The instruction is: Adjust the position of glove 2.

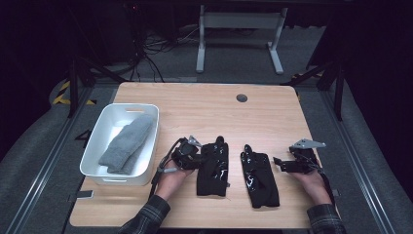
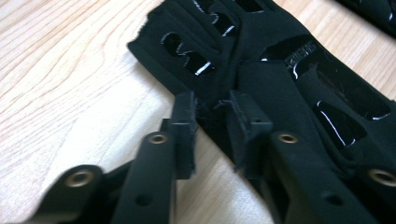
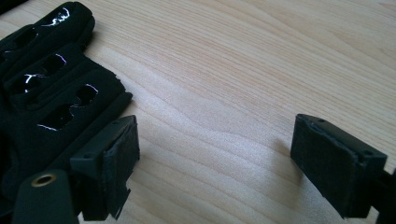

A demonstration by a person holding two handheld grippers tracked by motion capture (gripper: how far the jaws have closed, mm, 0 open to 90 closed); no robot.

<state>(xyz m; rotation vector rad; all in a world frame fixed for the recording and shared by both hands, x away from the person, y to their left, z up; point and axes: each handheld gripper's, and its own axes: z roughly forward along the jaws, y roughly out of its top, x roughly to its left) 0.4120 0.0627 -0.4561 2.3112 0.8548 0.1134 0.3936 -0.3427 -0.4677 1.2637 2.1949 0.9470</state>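
Two black gloves with glossy patches lie side by side, fingers pointing away, on the wooden table [image 1: 204, 109]. My left gripper [image 1: 198, 158] sits at the left glove's [image 1: 212, 168] left edge. In the left gripper view the jaws stand close together [image 2: 212, 116], pinching a bunched fold of that glove's [image 2: 289, 79] edge between the pads. My right gripper [image 1: 278, 163] rests low at the right glove's [image 1: 259, 178] right side. Its jaws stand wide apart [image 3: 215, 144] over bare wood, and the glove [image 3: 46, 102] lies just beside one pad without being gripped.
A white bin [image 1: 104, 170] stands at the table's left with a grey sock-like cloth [image 1: 127, 144] inside, close to my left hand. A round cable hole [image 1: 241, 98] sits at the back. The other glove's edge [image 2: 373, 11] lies past the held one.
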